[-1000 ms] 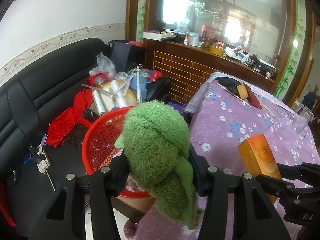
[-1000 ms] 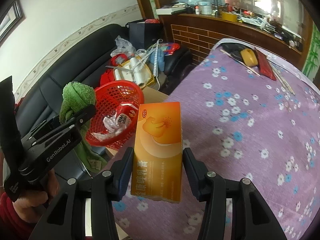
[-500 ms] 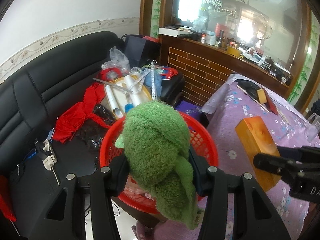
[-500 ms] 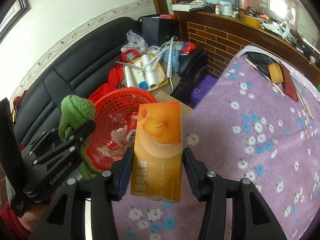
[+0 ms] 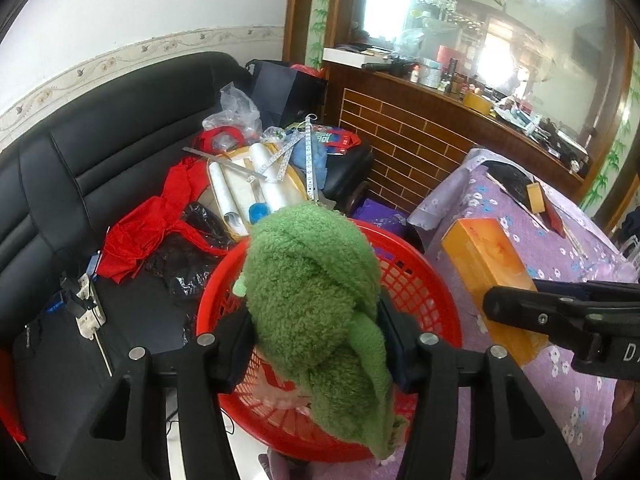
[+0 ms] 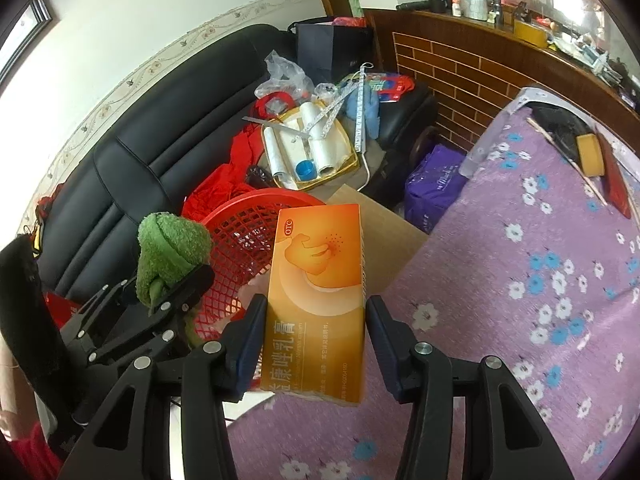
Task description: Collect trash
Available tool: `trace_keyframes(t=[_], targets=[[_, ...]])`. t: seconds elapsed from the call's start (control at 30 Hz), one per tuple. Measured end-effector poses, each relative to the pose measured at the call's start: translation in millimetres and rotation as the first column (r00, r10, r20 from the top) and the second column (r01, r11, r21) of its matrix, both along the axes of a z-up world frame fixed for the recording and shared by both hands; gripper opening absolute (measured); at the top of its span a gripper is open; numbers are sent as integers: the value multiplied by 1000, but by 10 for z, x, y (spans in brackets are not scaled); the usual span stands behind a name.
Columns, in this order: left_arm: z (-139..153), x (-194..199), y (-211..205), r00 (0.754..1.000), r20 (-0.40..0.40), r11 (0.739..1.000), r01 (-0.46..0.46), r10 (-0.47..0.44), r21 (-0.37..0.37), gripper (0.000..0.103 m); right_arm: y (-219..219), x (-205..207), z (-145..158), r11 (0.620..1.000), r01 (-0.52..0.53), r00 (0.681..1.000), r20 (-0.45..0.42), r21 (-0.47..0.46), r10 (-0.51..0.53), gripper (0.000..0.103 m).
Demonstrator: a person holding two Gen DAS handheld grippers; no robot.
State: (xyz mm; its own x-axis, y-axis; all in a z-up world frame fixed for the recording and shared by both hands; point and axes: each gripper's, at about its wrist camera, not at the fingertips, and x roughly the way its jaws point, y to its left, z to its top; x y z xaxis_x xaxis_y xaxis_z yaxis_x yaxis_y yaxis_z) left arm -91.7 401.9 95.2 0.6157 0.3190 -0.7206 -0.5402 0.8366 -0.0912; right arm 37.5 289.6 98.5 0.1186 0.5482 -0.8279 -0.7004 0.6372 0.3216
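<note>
My left gripper [image 5: 316, 332] is shut on a knotted green cloth [image 5: 312, 280] and holds it above a red mesh basket [image 5: 424, 280]. The basket holds some wrappers, mostly hidden by the cloth. My right gripper [image 6: 316, 320] is shut on an orange medicine box [image 6: 316, 288], upright, just right of the basket [image 6: 240, 236] and above the table's left edge. The box also shows in the left wrist view [image 5: 488, 268], and the green cloth shows in the right wrist view [image 6: 168, 252].
A purple flowered tablecloth [image 6: 520, 280] covers the table on the right. A black sofa [image 5: 100, 140] on the left is piled with red cloth, white rolls and bags. A brick-fronted counter [image 5: 420, 132] stands behind. A cardboard box [image 6: 392, 236] sits under the basket.
Both grippers have moved left, from over the table to over the basket. The green cloth is now above the basket, and the orange box is closer to its right rim.
</note>
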Motion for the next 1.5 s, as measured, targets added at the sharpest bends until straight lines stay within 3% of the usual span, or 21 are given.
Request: trace_keyframes(t=[0.07, 0.17, 0.3, 0.4, 0.57, 0.8, 1.0, 1.27, 1.5], targets=[[2, 1, 60, 1000, 10, 1000, -10, 10, -7, 60, 105, 38, -36, 1000, -15, 1000, -17, 1, 15, 57], [65, -89, 135, 998, 45, 999, -48, 48, -13, 76, 221, 72, -52, 999, -33, 998, -46, 43, 35, 65], [256, -269, 114, 993, 78, 995, -91, 88, 35, 82, 146, 93, 35, 997, 5, 999, -41, 73, -2, 67], [440, -399, -6, 991, 102, 992, -91, 83, 82, 96, -58, -14, 170, 998, 17, 1000, 11, 63, -18, 68], [757, -731, -343, 983, 133, 977, -144, 124, 154, 102, -527, -401, 451, 999, 46, 981, 189, 15, -48, 80], [871, -1084, -1041, 978, 78, 943, -205, 192, 262, 103, -1220, -932, 667, 999, 37, 945, 327, -38, -22, 86], [856, -1192, -1537, 980, -37, 948, -180, 197, 263, 103, -1878, -1176, 763, 999, 32, 932, 362, -37, -17, 87], [1007, -1420, -1958, 975, -11, 936, -212, 224, 279, 103, -2420, -1385, 886, 1000, 24, 930, 368, -4, -21, 88], [1056, -1535, -2119, 970, -15, 930, -227, 241, 290, 103, -2561, -1514, 960, 1000, 12, 926, 377, 13, -16, 88]])
